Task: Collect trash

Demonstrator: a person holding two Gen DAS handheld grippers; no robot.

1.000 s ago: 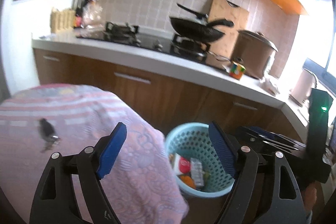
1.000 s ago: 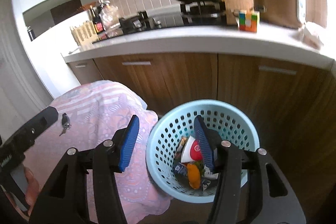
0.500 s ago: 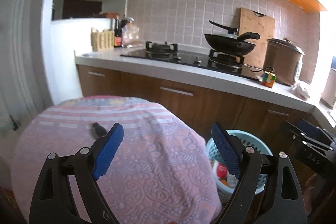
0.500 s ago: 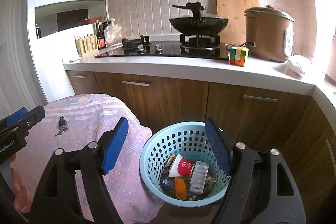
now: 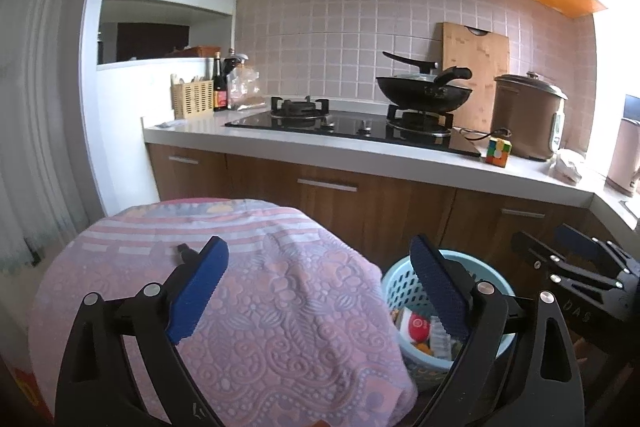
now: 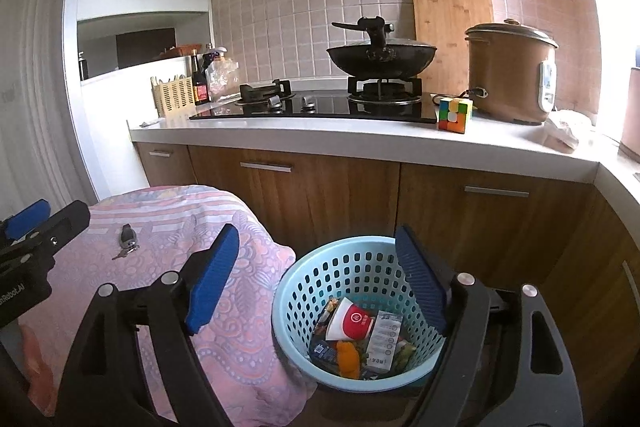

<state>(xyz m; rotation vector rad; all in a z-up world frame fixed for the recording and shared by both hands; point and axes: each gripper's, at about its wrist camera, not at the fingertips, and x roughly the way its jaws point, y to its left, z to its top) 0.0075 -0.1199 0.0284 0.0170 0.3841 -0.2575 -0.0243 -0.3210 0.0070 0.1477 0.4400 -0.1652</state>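
Trash was sitting in the light blue perforated plastic basket [image 6: 356, 311] on the floor, right in front of the brown wooden cabinets [image 6: 320, 195]. Inside you could make out a white paper cup with a red logo [image 6: 350, 319], a white printed wrapper [image 6: 382, 343] and an orange scrap [image 6: 347, 357], all piled together at the bottom.

The right gripper [image 6: 320, 283] hung above the basket with its blue-padded jaws opening and nothing between them, just the basket rim and the edge of the cloth showing through the gap. The left gripper [image 5: 320, 291] was over the round table covered in a pink patterned cloth [image 5: 256, 299], jaws also opening, nothing gripped either. From the left wrist view the basket peeked out just beside the table's right edge, partly behind the right-hand blue pad.

A small dark key fob with keys [image 6: 127, 241] lay on the cloth, well apart from the basket.

Up on the white countertop [image 6: 360, 137] there was a black wok [image 6: 382, 57] on the gas hob, a bamboo cutting board [image 6: 452, 27] leaning on the tiled wall, a brown rice cooker [image 6: 512, 71] and a multicoloured puzzle cube [image 6: 454, 115] just beside the cooker.
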